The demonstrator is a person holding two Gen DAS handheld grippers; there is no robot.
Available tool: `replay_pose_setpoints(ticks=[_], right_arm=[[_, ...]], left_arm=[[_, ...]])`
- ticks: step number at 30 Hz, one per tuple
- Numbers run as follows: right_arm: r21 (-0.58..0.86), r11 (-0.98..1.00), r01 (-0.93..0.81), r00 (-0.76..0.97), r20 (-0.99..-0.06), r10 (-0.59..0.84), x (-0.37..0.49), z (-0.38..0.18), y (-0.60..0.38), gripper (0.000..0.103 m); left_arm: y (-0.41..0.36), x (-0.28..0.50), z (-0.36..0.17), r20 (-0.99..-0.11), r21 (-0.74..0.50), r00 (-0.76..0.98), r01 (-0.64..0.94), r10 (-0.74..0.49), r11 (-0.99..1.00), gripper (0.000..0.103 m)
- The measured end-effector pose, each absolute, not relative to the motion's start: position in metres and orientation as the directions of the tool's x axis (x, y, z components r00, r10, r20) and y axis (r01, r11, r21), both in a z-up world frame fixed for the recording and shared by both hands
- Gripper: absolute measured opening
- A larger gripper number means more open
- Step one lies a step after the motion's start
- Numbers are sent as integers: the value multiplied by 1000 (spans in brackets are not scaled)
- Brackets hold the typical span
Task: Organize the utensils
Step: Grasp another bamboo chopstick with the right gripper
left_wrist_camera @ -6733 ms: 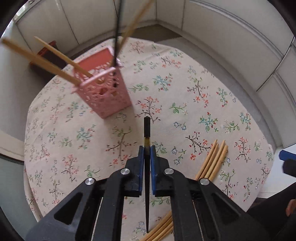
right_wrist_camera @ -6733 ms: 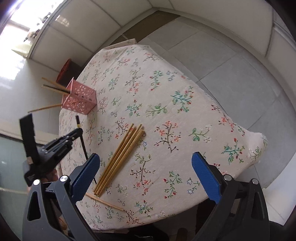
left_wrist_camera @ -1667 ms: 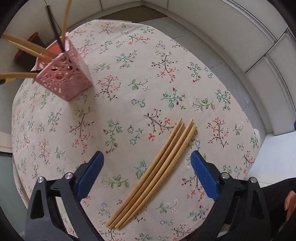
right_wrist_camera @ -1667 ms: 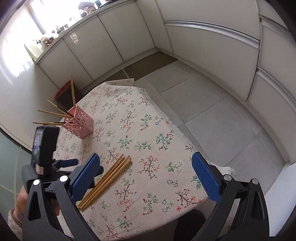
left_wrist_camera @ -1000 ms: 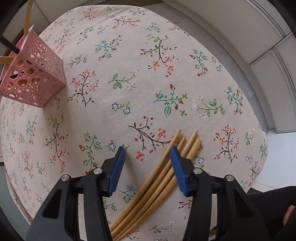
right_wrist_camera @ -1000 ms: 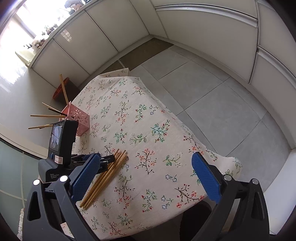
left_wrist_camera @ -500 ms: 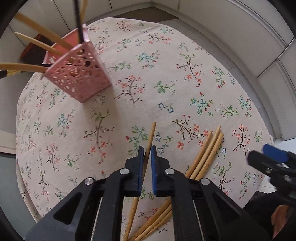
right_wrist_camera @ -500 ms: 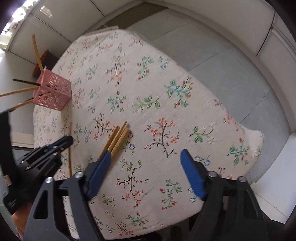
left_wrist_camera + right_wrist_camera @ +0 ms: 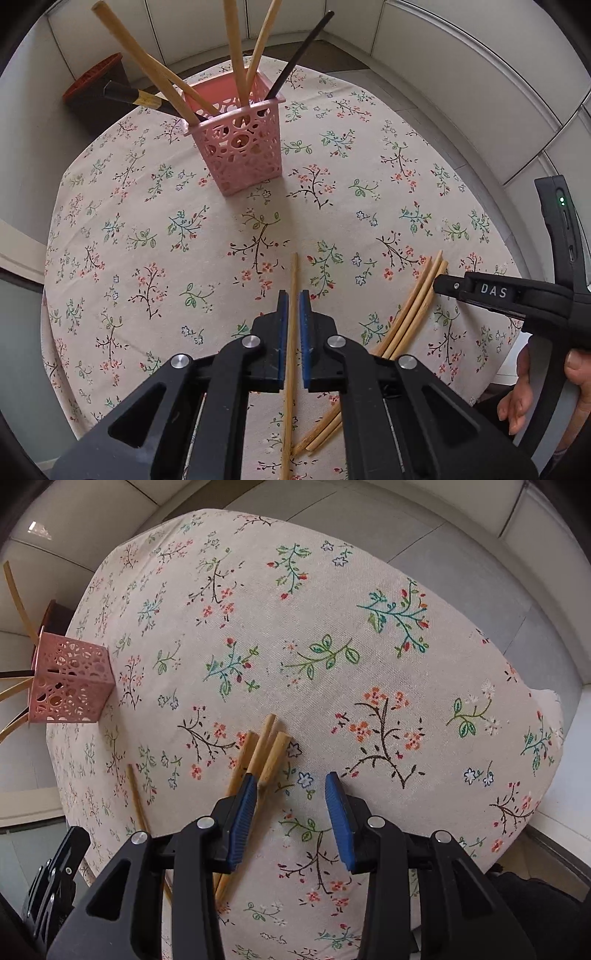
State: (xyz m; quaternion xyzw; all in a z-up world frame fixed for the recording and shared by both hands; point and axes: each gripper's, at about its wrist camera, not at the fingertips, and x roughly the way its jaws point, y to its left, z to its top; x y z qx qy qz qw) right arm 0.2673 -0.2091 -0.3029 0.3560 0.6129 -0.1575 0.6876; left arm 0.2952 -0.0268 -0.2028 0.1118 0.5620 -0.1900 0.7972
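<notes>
My left gripper (image 9: 291, 295) is shut on a wooden chopstick (image 9: 293, 273) and holds it above the floral tablecloth, pointing toward the pink perforated holder (image 9: 242, 147). The holder has several wooden and black chopsticks in it; it also shows in the right wrist view (image 9: 70, 679). My right gripper (image 9: 290, 781) is open, low over the cloth, its left finger beside the tips of three wooden chopsticks (image 9: 264, 753) lying on the table. Those chopsticks show in the left wrist view (image 9: 413, 306), with the right gripper (image 9: 443, 284) at their far ends. The held chopstick shows in the right wrist view (image 9: 135, 794).
The round table (image 9: 424, 155) is covered by the floral cloth, with its edges close on all sides. A dark red stool or bin (image 9: 92, 79) stands behind the table by white cabinets. Grey tiled floor (image 9: 406, 513) lies beyond the table.
My left gripper lifted one chopstick off the pile and carried it toward the holder. My right gripper has come down to the three remaining chopsticks and narrowed its opening.
</notes>
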Motion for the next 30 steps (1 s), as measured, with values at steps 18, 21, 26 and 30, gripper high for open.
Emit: replay_pose_setpoints(ticks=[18,21,26,30], right_arm=[[214,755,620,174,-976,134,278,-302,-209,7],[234,753,616,201,-970,138,276,-298,-223,7],[314,754,577,283,-943,176,279,-283,-234,7],[390,780,490,397,-896,199,274,-254,-227,7]], left_arm=[[-39,321,-251,-974,-42,189,399,-127,916,31],[-43,331,-270,-982,-13,169,373,-82,928,31],[-55,334,-276,-978,45,206,381,-37,923,34],[-54,328,-274,-974,13,213,378,-73,926,5]])
